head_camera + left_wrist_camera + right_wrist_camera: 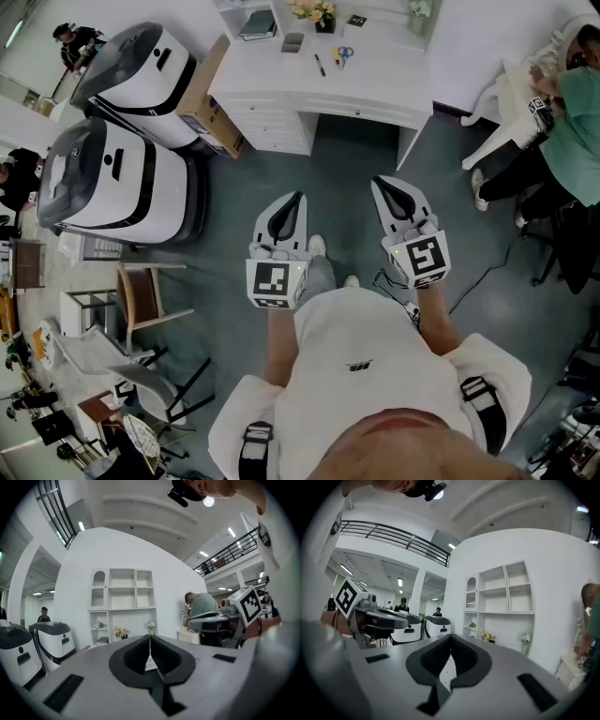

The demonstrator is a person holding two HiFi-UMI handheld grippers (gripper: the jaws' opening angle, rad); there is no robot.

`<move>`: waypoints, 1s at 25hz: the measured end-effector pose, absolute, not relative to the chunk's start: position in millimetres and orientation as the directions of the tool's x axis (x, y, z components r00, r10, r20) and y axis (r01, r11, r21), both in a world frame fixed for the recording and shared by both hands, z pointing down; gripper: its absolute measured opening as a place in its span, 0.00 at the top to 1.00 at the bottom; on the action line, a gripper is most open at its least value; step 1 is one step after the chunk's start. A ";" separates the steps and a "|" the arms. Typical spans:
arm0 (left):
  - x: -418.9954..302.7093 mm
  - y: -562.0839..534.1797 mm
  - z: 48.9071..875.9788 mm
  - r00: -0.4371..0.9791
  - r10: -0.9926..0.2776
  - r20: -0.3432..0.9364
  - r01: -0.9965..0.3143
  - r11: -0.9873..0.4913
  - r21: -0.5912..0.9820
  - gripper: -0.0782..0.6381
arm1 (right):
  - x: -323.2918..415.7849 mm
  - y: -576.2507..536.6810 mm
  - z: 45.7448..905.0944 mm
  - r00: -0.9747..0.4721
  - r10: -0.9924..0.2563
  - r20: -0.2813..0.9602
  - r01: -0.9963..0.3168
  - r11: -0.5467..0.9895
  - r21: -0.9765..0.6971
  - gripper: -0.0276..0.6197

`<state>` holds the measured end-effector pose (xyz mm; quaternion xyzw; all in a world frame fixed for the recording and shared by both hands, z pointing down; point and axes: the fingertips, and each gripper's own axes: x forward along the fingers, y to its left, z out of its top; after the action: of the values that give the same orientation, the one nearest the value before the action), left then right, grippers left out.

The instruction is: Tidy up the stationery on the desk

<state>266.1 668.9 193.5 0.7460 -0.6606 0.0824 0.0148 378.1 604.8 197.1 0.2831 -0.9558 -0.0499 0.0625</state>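
**Two claws pressed together, stationery untouched**

Left claw [297, 197] and right claw [379, 181]: side by side, held out roughly level over the grey floor [347, 187], jaws closed tip to tip in each gripper view, nothing pinched between them. Well ahead and apart from both claws: white surface [375, 89] carrying a dark pen [320, 65] and, just beside it, scissors [344, 54] with coloured handles. Towards the back of the surface: a dark notebook [257, 24], a small grey item [292, 42] and flowers [316, 13]. Left of the surface: a cardboard box [208, 103] and two white machines [141, 70] with dark lids. Right of it: a seated person [562, 122] in a green top. In the left gripper view: open white shelving [123, 590] rising at the back of the surface.
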 end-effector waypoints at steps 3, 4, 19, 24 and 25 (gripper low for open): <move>257.5 658.9 195.2 0.110 -0.984 0.141 -0.989 -0.123 -0.083 0.89 | 365.4 599.2 195.6 -0.849 -0.523 0.077 -0.511 0.849 0.133 0.96; 254.1 655.3 195.7 0.109 -0.984 0.142 -0.989 -0.122 -0.081 0.89 | 360.9 596.7 195.1 -0.853 -0.517 0.074 -0.506 0.853 0.132 0.96; 183.7 564.3 208.3 0.115 -0.979 0.168 -0.990 -0.127 -0.059 0.89 | 287.3 505.6 216.6 -0.840 -0.523 0.146 -0.508 0.852 0.124 0.96; 154.2 530.8 213.0 0.127 -0.976 0.178 -0.989 -0.138 -0.048 0.89 | 258.7 470.8 217.6 -0.833 -0.530 0.157 -0.517 0.848 0.118 0.96; 148.6 524.4 212.1 0.130 -0.976 0.177 -0.989 -0.140 -0.049 0.89 | 253.2 464.8 218.2 -0.831 -0.532 0.161 -0.519 0.847 0.115 0.96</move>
<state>148.6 524.4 212.1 0.7505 -0.6544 0.0832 0.0402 253.2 464.8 218.2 0.2748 -0.9564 -0.0335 0.0937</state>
